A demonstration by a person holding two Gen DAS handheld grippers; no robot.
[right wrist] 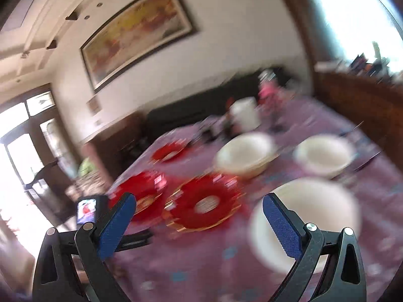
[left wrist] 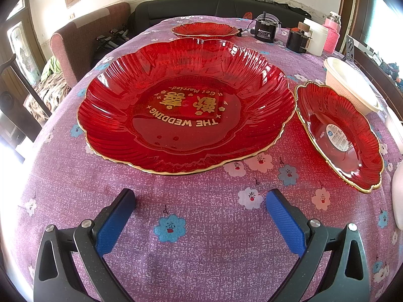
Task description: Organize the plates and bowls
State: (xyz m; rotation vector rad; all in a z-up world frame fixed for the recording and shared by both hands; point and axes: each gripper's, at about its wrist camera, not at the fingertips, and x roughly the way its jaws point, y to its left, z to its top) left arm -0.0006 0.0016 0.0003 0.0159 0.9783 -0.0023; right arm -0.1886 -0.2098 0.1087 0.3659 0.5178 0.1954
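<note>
The left tool (left wrist: pixel 200 198) hovers low over the purple flowered cloth (left wrist: pixel 201 239) at the near edge of the tabletop, its blue pads spread wide with nothing between them. Just beyond it lies the large red plate (left wrist: pixel 186 105) with gold wedding lettering, roughly mid-tabletop. A smaller red plate (left wrist: pixel 338 136) sits just beside it toward the right edge, and a third red plate (left wrist: pixel 205 29) lies toward the far edge. A cream bowl (left wrist: pixel 350 85) stands behind the smaller plate, near the right edge.

The right wrist view is blurred. The right tool (right wrist: pixel 199 207) is also spread wide and empty, held above the tabletop. A white bowl (right wrist: pixel 314 214) lies beneath its right pad; two more white bowls (right wrist: pixel 244 154) sit farther back.
</note>
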